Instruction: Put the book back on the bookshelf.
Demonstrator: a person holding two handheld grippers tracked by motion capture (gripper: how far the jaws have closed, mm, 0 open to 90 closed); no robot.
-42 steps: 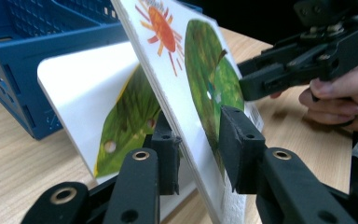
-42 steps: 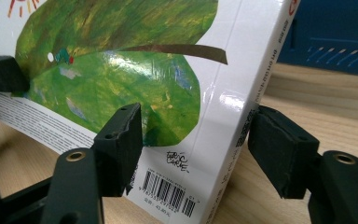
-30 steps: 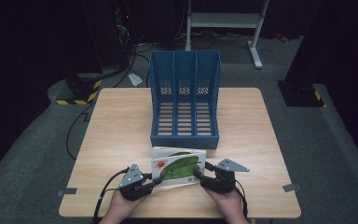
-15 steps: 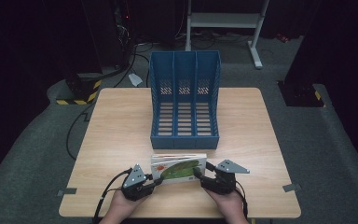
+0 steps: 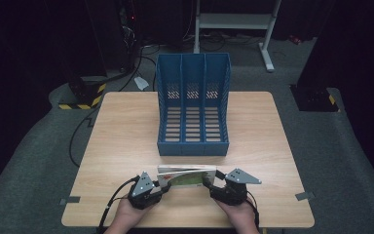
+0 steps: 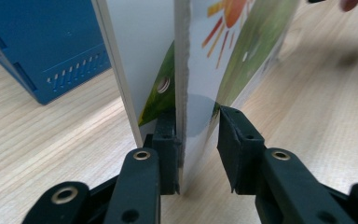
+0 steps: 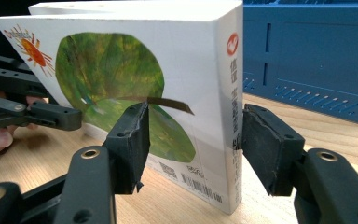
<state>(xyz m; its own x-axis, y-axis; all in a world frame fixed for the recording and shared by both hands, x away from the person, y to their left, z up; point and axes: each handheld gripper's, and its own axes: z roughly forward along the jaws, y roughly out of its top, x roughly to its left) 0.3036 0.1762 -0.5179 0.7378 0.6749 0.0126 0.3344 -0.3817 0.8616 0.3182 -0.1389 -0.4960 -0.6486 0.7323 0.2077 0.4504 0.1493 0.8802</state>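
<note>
A picture book (image 5: 185, 176) with a green leaf and an orange sun on its white cover stands on its edge near the table's front. My left gripper (image 5: 164, 186) is at its left end. In the left gripper view (image 6: 198, 123) the front cover (image 6: 242, 42) is between the jaws. The jaws have just been opening: one pad touches the cover and the other stands a little off it. My right gripper (image 5: 208, 183) grips the spine end. In the right gripper view (image 7: 196, 114) its pads press on the front and back of the book (image 7: 121, 70).
A blue three-slot file rack (image 5: 193, 105) stands upright just behind the book, open toward me. It is also in the gripper views (image 6: 42, 46) (image 7: 307, 56). The wooden table (image 5: 121, 131) has bare room left and right of the rack. Cables lie on the floor beyond.
The book has tipped from leaning back with its cover showing to standing upright on its edge. Both hands stayed about where they were.
</note>
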